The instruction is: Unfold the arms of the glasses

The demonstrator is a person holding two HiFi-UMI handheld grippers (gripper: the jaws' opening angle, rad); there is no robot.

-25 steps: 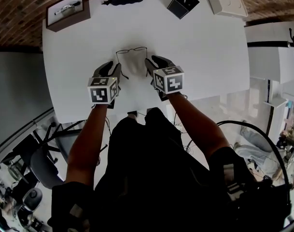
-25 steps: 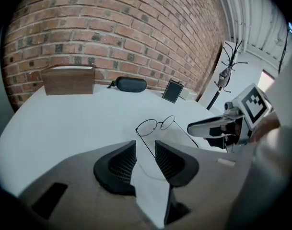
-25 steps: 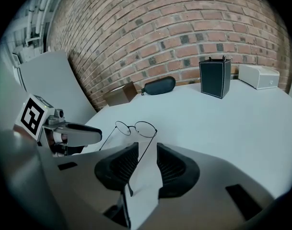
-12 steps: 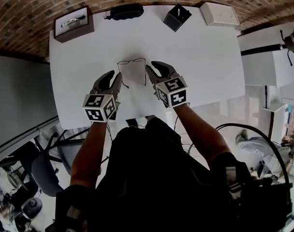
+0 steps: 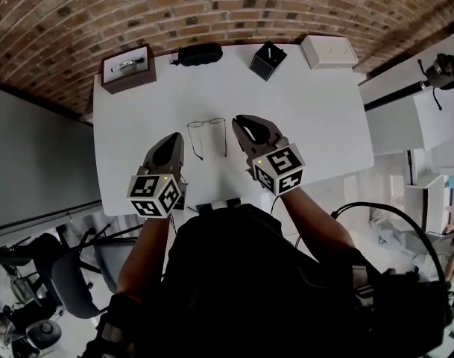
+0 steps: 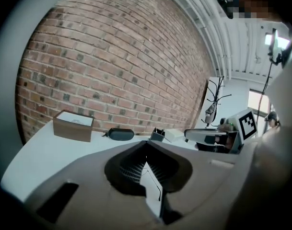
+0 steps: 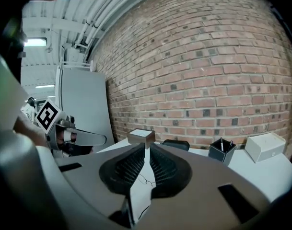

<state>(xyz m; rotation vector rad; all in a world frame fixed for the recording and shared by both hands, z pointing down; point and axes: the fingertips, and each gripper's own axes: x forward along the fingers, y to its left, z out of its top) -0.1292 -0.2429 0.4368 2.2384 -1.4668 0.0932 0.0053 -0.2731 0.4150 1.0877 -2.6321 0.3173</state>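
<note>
The thin wire-framed glasses (image 5: 206, 134) lie on the white table (image 5: 309, 110) with both arms spread out toward me. Neither gripper touches them. My left gripper (image 5: 172, 140) hangs above the table to their left, its jaws shut with nothing between them; in the left gripper view its fingertips (image 6: 146, 147) meet. My right gripper (image 5: 243, 123) hovers to the right of the glasses, jaws together and empty. In the right gripper view the glasses (image 7: 146, 178) show through the slit below the closed tips of the right gripper (image 7: 145, 147).
Along the table's far edge stand a brown open box (image 5: 127, 68), a black glasses case (image 5: 199, 54), a black pen holder (image 5: 268, 60) and a white box (image 5: 328, 51). A brick wall rises behind the table. An office chair (image 5: 70, 274) stands at lower left.
Both grippers have lifted up and away from the glasses, which stay flat on the table. The left jaws, open before, have closed on nothing.
</note>
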